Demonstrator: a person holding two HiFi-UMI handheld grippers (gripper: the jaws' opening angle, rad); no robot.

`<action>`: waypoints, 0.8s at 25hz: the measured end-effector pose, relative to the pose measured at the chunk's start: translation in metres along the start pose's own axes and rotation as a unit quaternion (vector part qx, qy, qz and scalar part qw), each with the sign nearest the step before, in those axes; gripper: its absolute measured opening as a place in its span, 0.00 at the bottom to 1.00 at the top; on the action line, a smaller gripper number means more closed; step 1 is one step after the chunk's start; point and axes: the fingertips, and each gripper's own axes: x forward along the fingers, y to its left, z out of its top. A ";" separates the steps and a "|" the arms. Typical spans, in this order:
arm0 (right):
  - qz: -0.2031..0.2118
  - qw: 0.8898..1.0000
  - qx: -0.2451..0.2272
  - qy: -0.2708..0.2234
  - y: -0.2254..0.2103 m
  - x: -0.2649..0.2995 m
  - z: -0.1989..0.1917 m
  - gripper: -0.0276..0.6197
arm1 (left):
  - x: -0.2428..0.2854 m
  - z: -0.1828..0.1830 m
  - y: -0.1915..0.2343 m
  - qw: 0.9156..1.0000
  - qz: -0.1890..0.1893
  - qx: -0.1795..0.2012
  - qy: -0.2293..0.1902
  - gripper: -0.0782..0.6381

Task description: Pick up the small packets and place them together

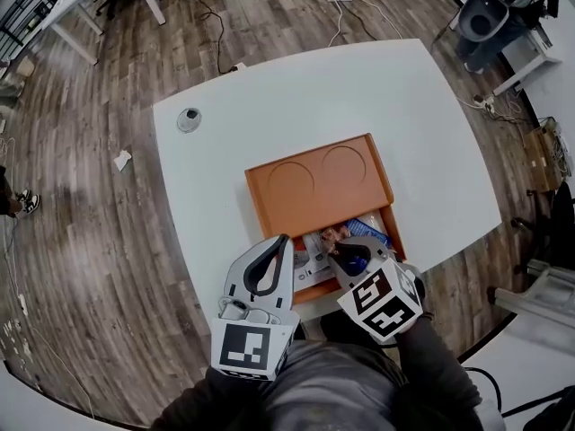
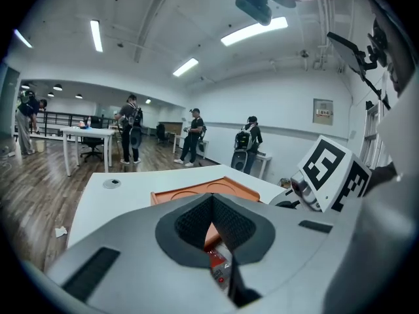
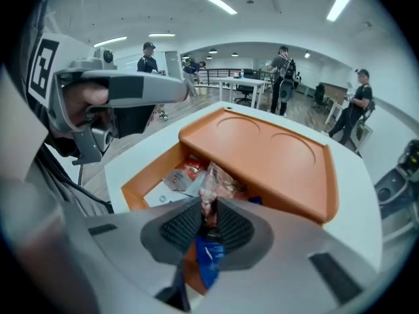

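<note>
Pinching one pinkish packet (image 3: 216, 180) over one orange tray (image 3: 281, 152), right gripper (image 3: 208, 208); left gripper (image 2: 211, 198) pressed together

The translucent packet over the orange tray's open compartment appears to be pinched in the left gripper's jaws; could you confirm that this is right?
Not quite: the right gripper, not the left, pinches the translucent packet over the orange tray's open compartment, as the right gripper view shows. The left gripper has its jaws together on nothing.
</note>
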 end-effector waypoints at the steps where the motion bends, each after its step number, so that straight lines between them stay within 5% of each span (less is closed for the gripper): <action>1: 0.002 1.000 -0.002 -0.007 0.001 -0.003 0.000 0.16 | -0.003 0.000 -0.002 1.000 0.004 0.003 -0.001 0.10; 11: 0.027 0.995 -0.027 -0.089 0.021 -0.050 0.026 0.14 | -0.036 0.019 -0.024 0.998 0.039 0.030 -0.027 0.10; 20: -0.020 0.990 -0.026 -0.136 -0.021 -0.076 0.071 0.14 | -0.050 0.042 -0.027 0.997 0.050 0.040 -0.051 0.10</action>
